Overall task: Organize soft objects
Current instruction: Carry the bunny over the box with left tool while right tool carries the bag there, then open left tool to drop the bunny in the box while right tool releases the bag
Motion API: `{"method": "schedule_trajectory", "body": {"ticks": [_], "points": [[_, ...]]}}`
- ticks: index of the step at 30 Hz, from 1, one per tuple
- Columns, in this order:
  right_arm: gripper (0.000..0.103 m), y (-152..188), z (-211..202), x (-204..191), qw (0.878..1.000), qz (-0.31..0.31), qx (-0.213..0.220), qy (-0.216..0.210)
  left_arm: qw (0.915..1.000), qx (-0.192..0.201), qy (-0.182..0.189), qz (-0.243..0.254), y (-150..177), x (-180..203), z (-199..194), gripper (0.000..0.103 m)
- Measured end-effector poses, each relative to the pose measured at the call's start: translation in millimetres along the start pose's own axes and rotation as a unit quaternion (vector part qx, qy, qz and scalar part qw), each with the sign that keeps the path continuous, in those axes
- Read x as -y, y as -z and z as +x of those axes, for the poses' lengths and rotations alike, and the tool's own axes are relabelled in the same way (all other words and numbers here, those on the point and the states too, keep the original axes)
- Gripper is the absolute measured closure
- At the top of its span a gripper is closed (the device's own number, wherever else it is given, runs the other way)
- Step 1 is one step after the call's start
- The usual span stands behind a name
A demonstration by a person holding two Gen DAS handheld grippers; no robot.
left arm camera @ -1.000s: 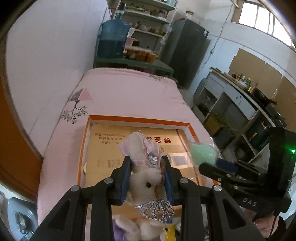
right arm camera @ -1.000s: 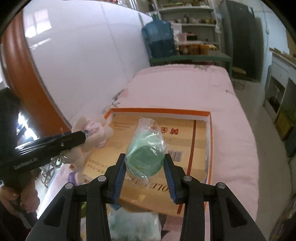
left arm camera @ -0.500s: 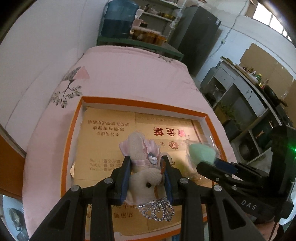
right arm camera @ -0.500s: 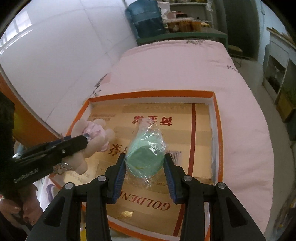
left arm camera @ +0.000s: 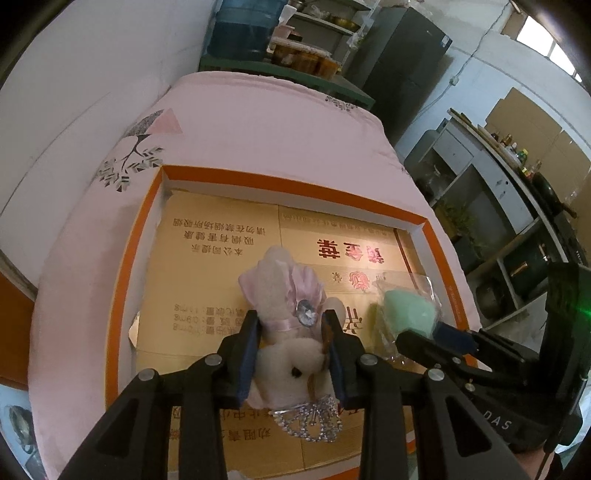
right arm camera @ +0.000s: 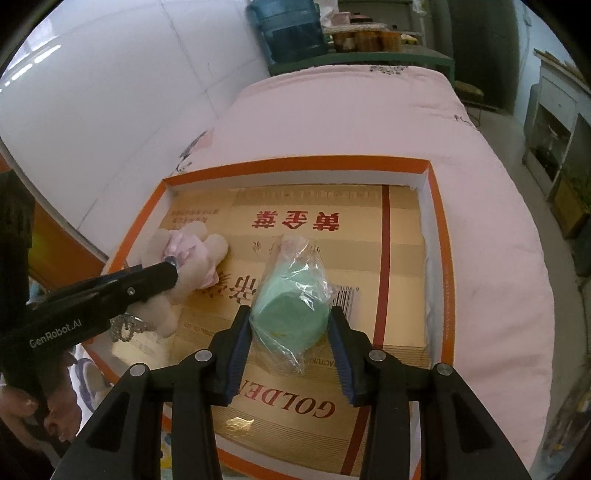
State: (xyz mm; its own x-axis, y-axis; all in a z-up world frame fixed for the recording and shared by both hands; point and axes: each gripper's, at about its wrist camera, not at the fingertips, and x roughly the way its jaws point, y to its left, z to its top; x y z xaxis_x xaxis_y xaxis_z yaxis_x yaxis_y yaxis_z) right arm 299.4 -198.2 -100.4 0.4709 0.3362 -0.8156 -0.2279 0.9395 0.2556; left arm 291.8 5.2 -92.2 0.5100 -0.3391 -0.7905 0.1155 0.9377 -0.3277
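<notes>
Left wrist: plush rabbit (left arm camera: 284,332) lies lengthwise, ears pointing away.

One plush bunny (left arm camera: 288,354), one bagged green sponge (right arm camera: 291,314), one orange-rimmed box (right arm camera: 295,164), two grippers, one water jug (right arm camera: 291,31)

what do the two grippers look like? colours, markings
Both matte black with silver screws and blue ribbed pads. Left gripper reads "GenRobot.AI" in white on its side; right gripper reads "DAS" and shows a green light. No cables or sleeves clearly visible.
</notes>
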Motion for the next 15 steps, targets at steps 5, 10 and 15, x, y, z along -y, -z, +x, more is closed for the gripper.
{"method": "schedule_trajectory", "body": {"ticks": [5, 10, 15], "points": [[0.048, 2, -1, 0, 1.0, -0.001, -0.003, 0.001, 0.9996, -0.007, 0.024, 0.011, 0, 3, -1, 0.067], [0.043, 5, -9, 4, 1.0, 0.007, 0.007, -0.001, 0.9988, 0.029, 0.008, 0.037, 2, 13, -21, 0.043], [0.042, 10, -21, 5, 1.0, 0.005, 0.018, 0.015, 0.9973, 0.052, -0.002, 0.052, 5, 21, -42, 0.041]]}}
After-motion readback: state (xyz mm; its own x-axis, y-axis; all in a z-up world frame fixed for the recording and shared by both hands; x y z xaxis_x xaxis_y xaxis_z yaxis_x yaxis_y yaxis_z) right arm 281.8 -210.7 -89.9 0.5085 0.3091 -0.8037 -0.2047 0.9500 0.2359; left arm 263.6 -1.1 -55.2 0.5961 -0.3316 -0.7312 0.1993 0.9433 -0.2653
